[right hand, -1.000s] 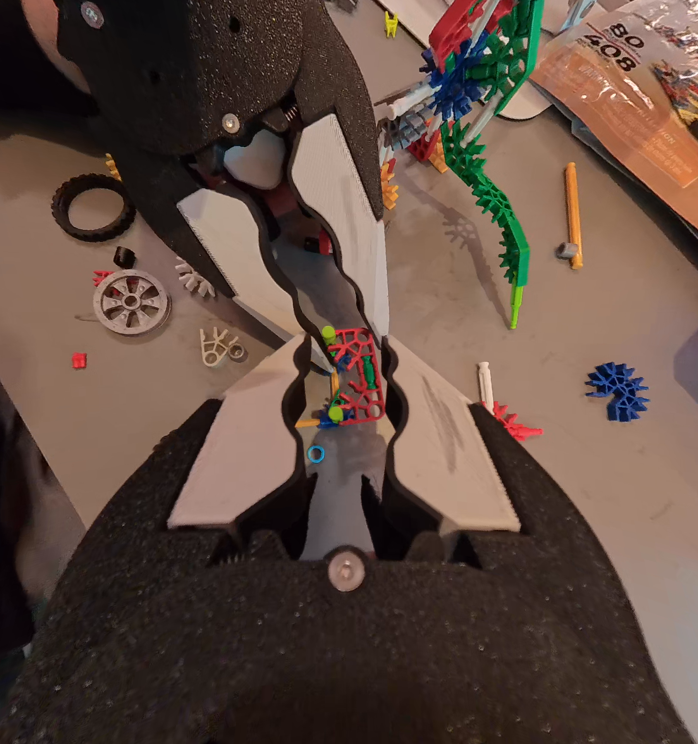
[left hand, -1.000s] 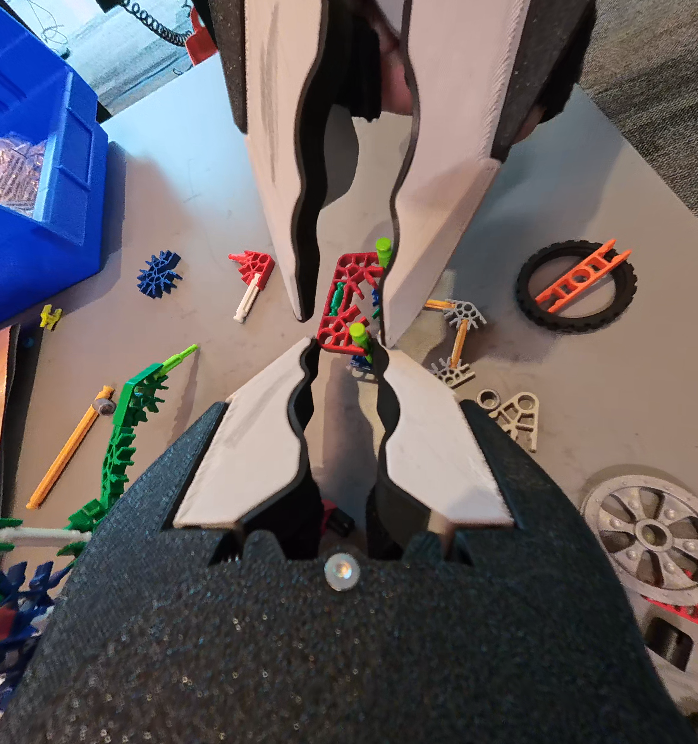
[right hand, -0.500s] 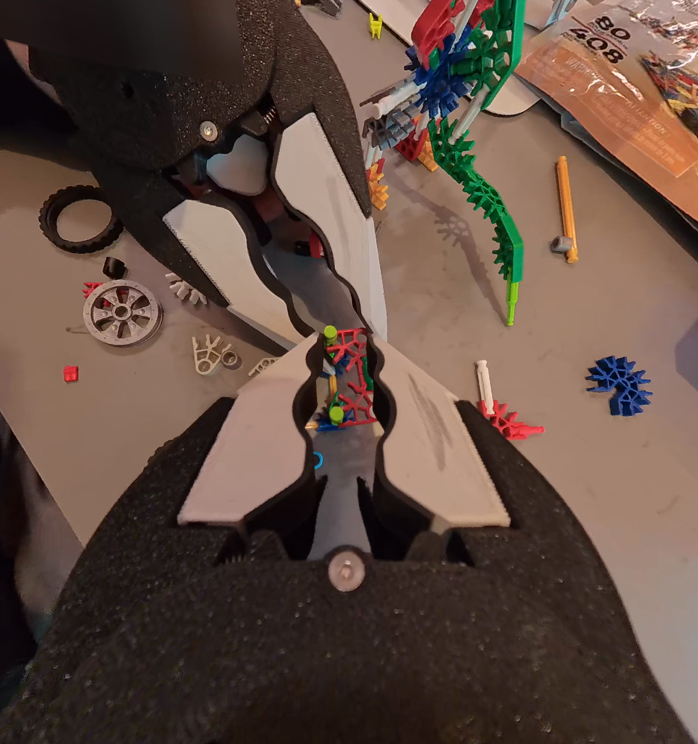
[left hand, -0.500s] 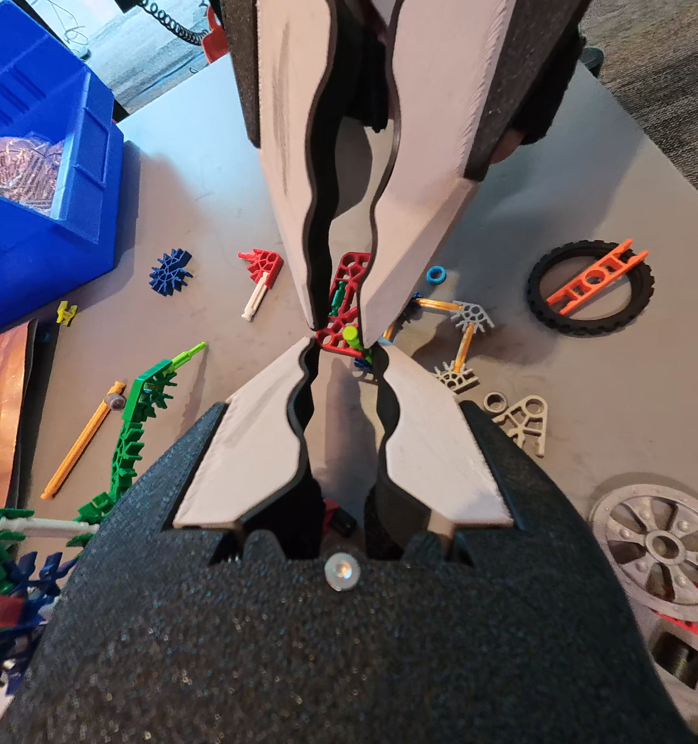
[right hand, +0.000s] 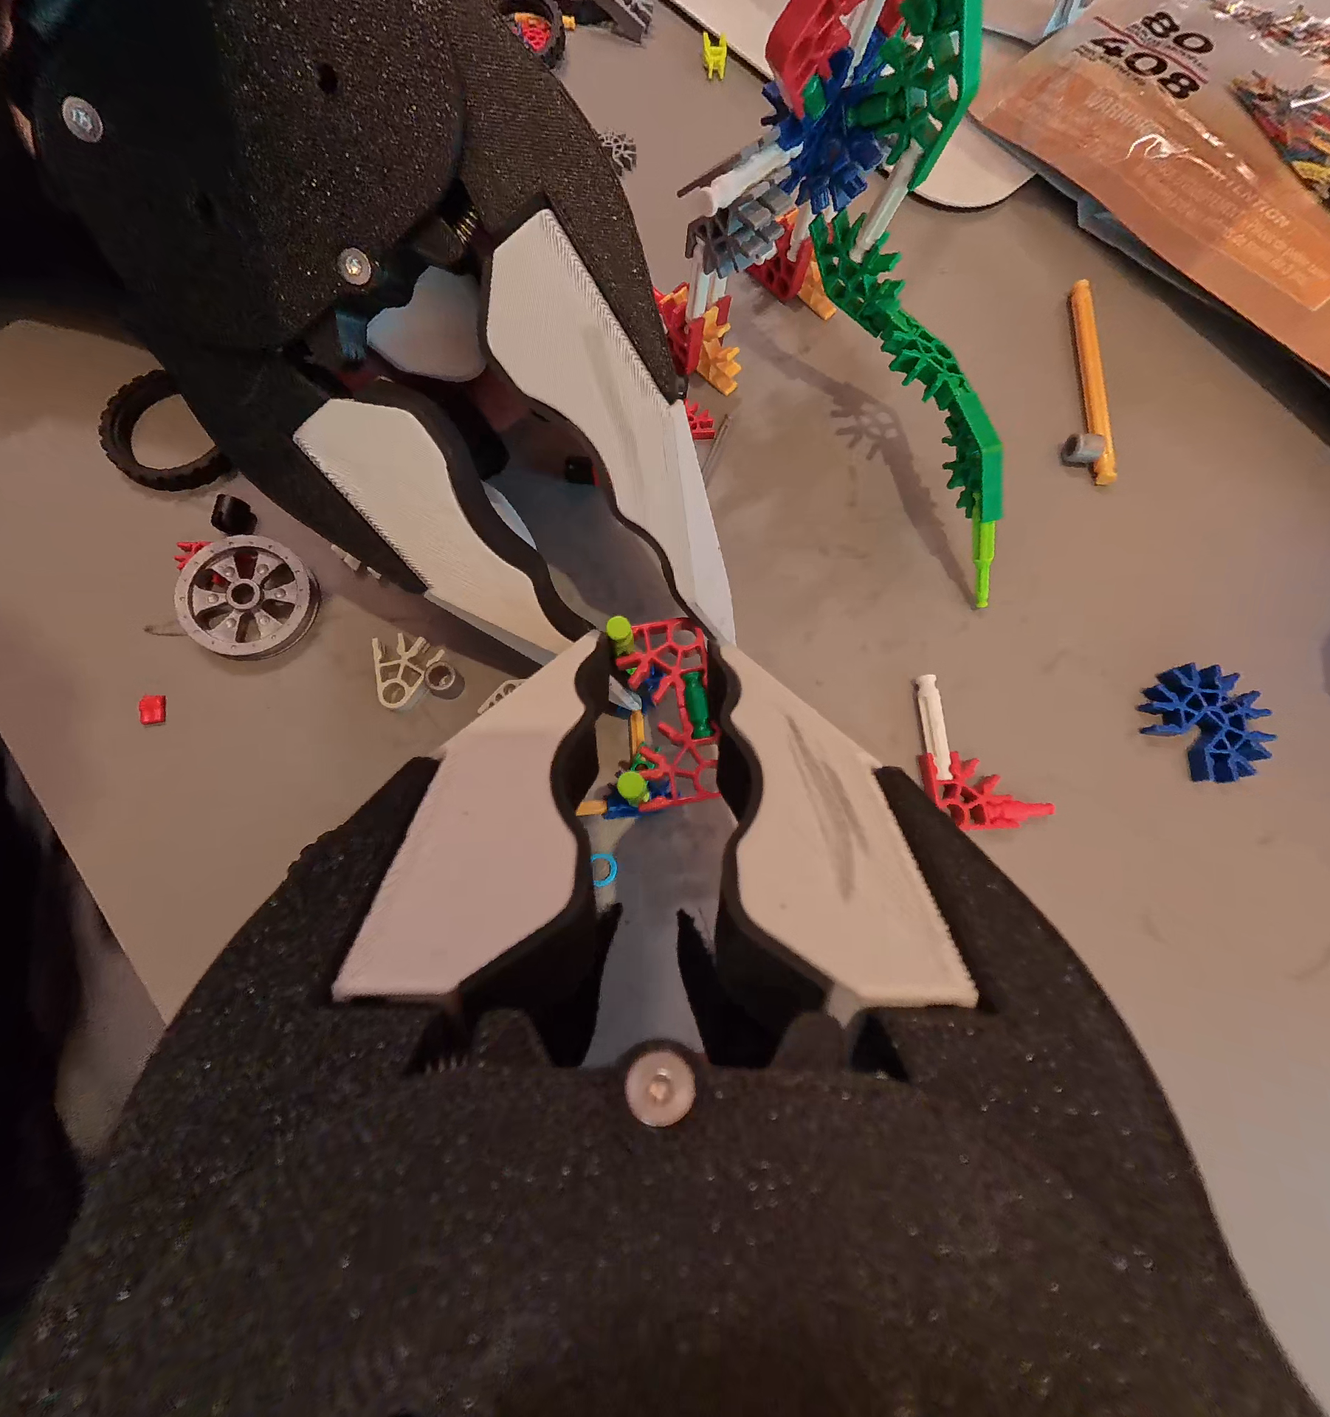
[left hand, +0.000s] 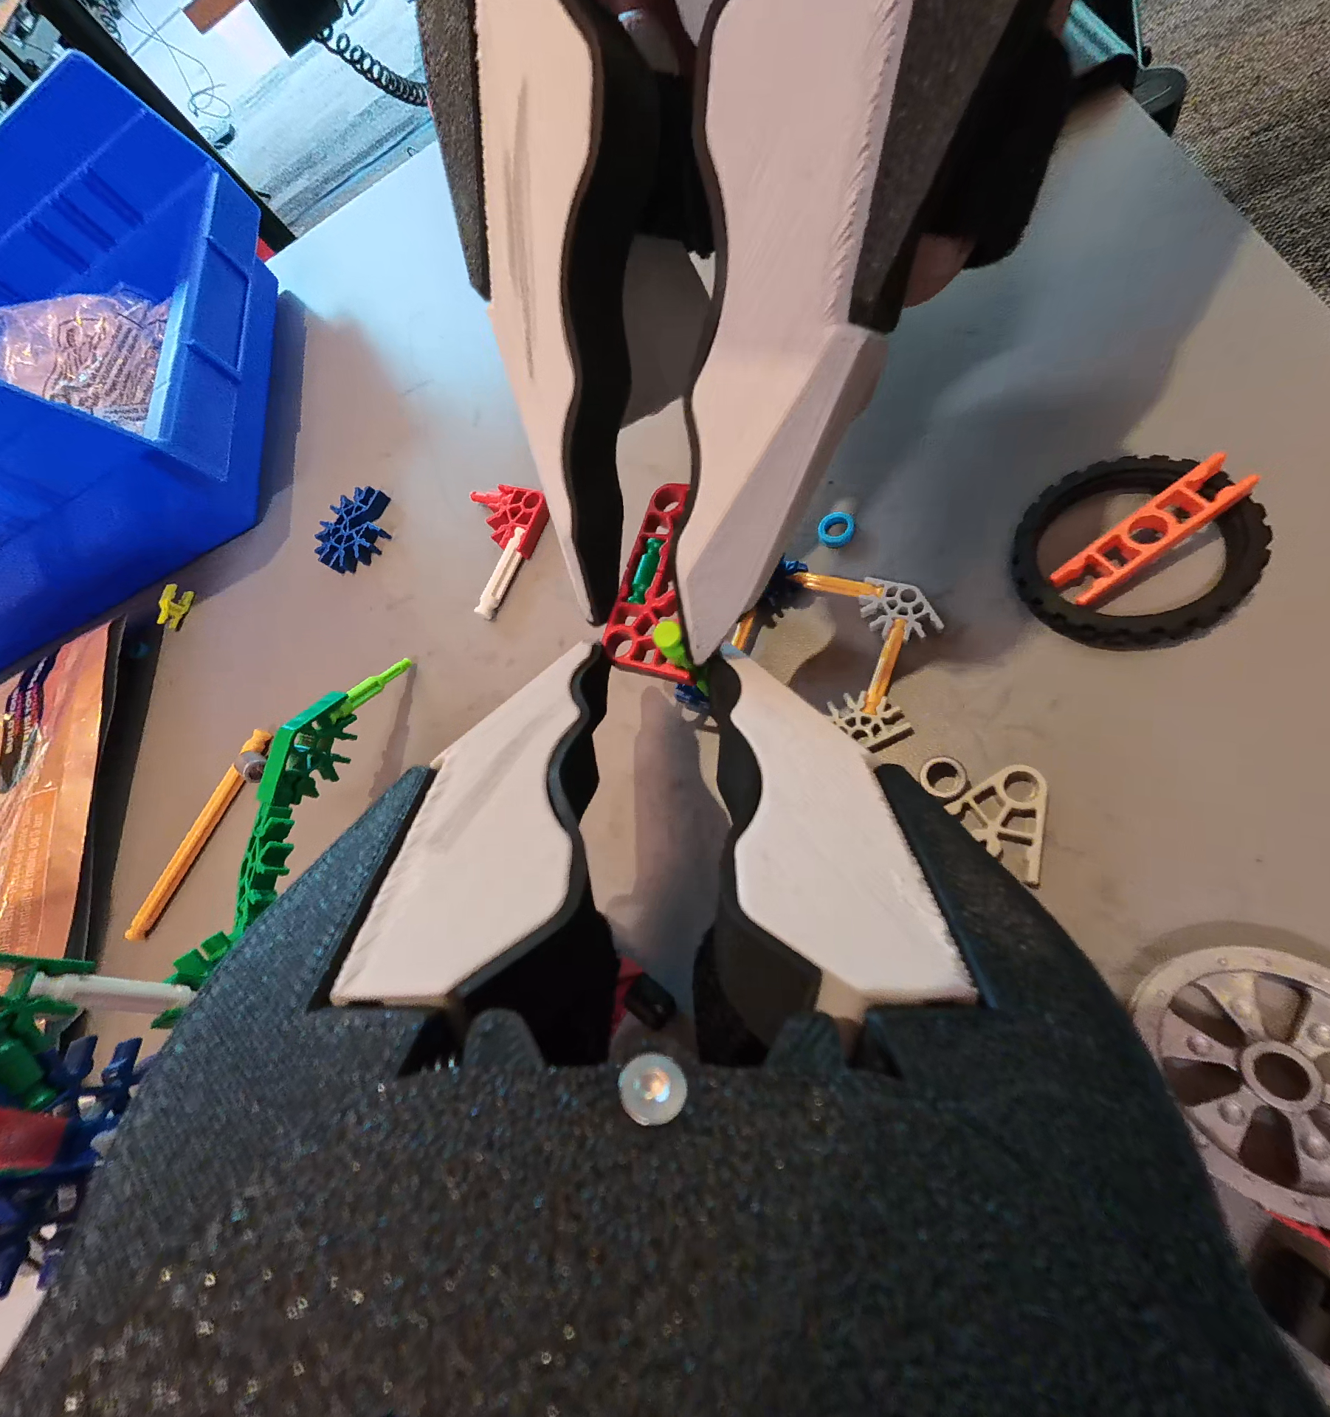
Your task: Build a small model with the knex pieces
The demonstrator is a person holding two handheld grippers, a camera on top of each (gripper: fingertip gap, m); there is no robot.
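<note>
We see two claws meeting tip to tip over a grey bench (left hand: 1107,767). Between them is a small red toy piece (left hand: 643,606), a flat frame with a dark green rod in its middle and light green pegs (right hand: 630,786) sticking out.

The right claw (right hand: 658,644) is nearly closed, and the red toy piece sits between its two fingers. We think it has hold of the piece by its flat sides.

The left claw (left hand: 658,663) is partly open. Its tips sit at one end of the red toy piece, by one of the pegs and a little blue bit. We cannot tell if it is pressing on the piece or just beside it.

A hold like this looks safest to us when the fingers press the flat sides and not the pegs, which could make the piece twist or slip.

Near the claws lie a blue ring (left hand: 837,529), some yellow rods with grey ends (left hand: 888,613) and a black tyre (left hand: 1030,583). A grey wheel (right hand: 244,594) and a curved green toy (right hand: 953,399) are farther off, and a blue box (left hand: 110,460) stands at the side.
</note>
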